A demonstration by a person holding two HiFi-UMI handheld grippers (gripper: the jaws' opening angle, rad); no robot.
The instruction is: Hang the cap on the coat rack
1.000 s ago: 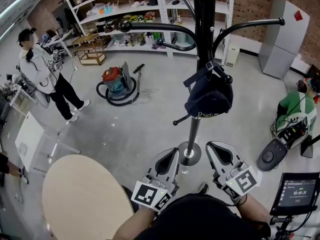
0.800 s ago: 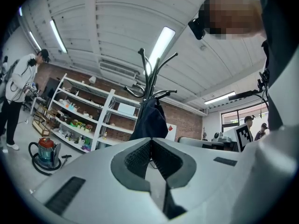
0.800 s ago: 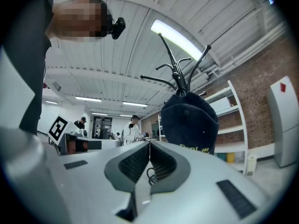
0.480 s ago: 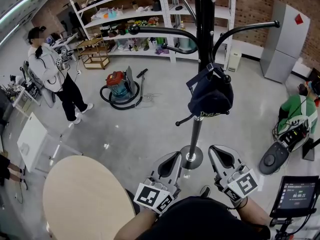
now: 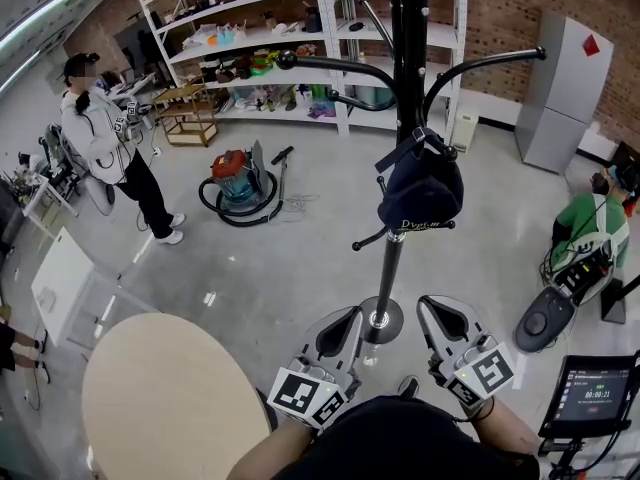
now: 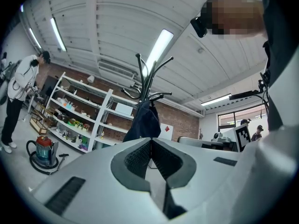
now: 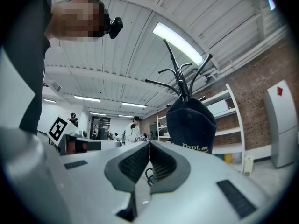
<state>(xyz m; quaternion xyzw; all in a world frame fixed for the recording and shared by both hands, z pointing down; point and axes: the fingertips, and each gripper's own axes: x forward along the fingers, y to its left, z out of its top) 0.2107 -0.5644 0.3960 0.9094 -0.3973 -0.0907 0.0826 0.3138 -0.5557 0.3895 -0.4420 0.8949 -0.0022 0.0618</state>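
Grey-padded left tool (image 5: pixel 340 326): jaws pressed together, nothing between them. Right tool (image 5: pixel 445 318): likewise closed and empty. Both sit low, on either side of the coat rack (image 5: pixel 408 68) base, well apart from the cap (image 5: pixel 420 193).

Cap: dark, hanging from a short hook partway down the pole; the task looks done.

Risk: it seems to hang by its back strap only, so a knock to the pole from either tool would likely shake it off.

Surroundings: round worktop (image 5: pixel 170 398) to the left, vacuum cleaner (image 5: pixel 232 173), shelves (image 5: pixel 250 38), standing person (image 5: pixel 105 138). Nothing blocks the way back.
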